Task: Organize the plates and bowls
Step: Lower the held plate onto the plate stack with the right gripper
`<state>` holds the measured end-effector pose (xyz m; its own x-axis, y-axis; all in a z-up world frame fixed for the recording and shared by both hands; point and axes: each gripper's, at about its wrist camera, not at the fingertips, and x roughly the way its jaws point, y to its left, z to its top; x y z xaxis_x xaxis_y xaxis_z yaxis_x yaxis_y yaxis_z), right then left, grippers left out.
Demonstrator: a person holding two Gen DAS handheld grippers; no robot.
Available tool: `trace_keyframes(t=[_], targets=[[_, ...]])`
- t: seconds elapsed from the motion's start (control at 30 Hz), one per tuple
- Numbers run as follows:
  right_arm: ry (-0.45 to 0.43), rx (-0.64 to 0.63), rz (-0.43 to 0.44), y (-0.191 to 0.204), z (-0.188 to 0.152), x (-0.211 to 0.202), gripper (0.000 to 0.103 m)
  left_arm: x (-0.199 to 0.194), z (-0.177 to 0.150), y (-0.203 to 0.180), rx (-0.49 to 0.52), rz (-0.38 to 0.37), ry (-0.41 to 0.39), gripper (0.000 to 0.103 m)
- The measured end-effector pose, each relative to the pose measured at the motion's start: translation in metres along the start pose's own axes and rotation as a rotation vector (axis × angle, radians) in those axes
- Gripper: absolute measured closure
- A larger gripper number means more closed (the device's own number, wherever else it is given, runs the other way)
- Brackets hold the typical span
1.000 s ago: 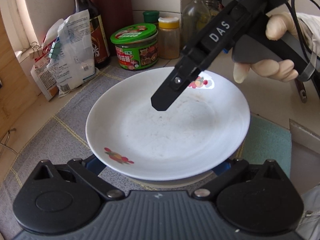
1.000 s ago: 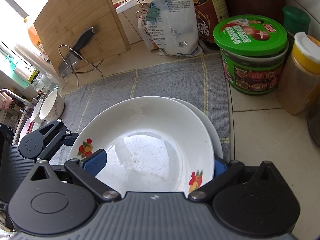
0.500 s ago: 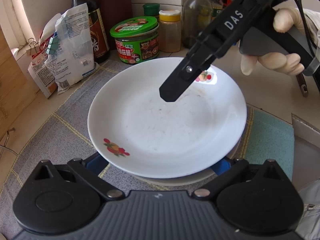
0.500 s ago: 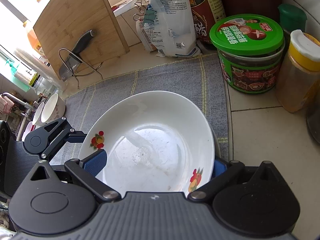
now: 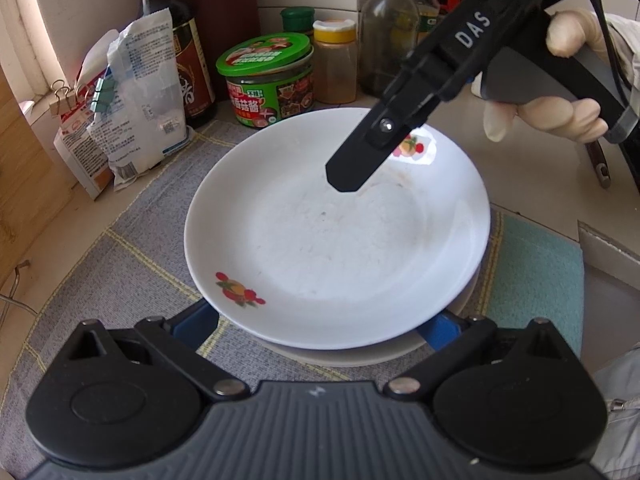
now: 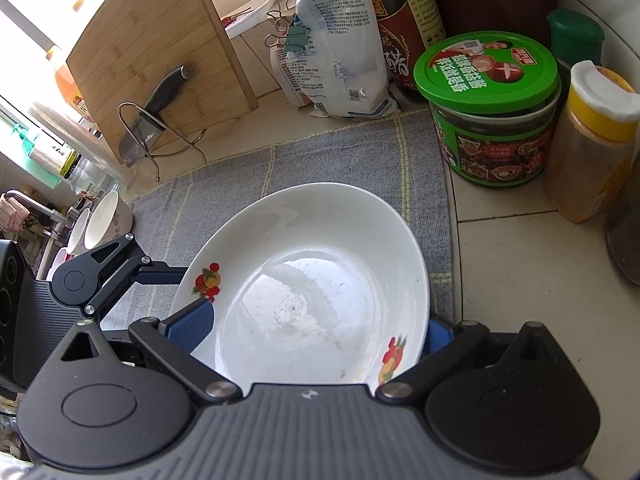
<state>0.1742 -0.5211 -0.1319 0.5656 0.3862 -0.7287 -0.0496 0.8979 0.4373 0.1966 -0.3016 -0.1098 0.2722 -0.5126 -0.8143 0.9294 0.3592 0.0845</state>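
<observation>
A white deep plate with fruit prints (image 5: 340,240) lies on a second white plate (image 5: 360,354) on a grey mat. It also fills the right wrist view (image 6: 312,280). My left gripper (image 5: 320,328) is open, its blue pads spread at the stack's near edge. My right gripper (image 6: 316,328) is open too, with the top plate's rim between its blue pads; whether they touch it is unclear. The right gripper's finger (image 5: 360,160) hangs over the plate's far side. The left gripper (image 6: 100,280) shows at the plate's left.
A green-lidded jar (image 5: 266,80), a yellow-capped spice jar (image 5: 335,62), sauce bottles (image 5: 176,40) and clipped bags (image 5: 136,96) stand behind the mat (image 5: 120,260). A cutting board with knife rack (image 6: 160,80) and white bowls (image 6: 104,216) are left. A teal cloth (image 5: 536,280) lies right.
The top plate has slid toward the jars along with the right gripper, and now sits more squarely over the lower plate. The left gripper stays open at the near edge.
</observation>
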Motion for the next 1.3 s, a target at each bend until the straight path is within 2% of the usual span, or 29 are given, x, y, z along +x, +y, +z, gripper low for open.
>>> trace_keyframes(t=[0.57,0.7,0.83,1.3], targets=[[0.008,0.006,-0.026,0.004,-0.001,-0.002,0.0,-0.004,-0.004,0.0,-0.008,-0.065,0.007,0.0],[0.006,0.015,-0.029,0.004,-0.001,-0.003,0.0,-0.003,-0.006,-0.004,0.02,-0.077,0.022,0.0],[0.0,0.018,-0.037,0.004,-0.001,-0.004,0.0,-0.002,-0.008,-0.012,0.07,-0.04,0.014,0.0],[0.023,-0.014,-0.107,0.015,-0.004,-0.003,0.0,-0.005,-0.012,-0.012,0.066,-0.03,-0.014,0.001]])
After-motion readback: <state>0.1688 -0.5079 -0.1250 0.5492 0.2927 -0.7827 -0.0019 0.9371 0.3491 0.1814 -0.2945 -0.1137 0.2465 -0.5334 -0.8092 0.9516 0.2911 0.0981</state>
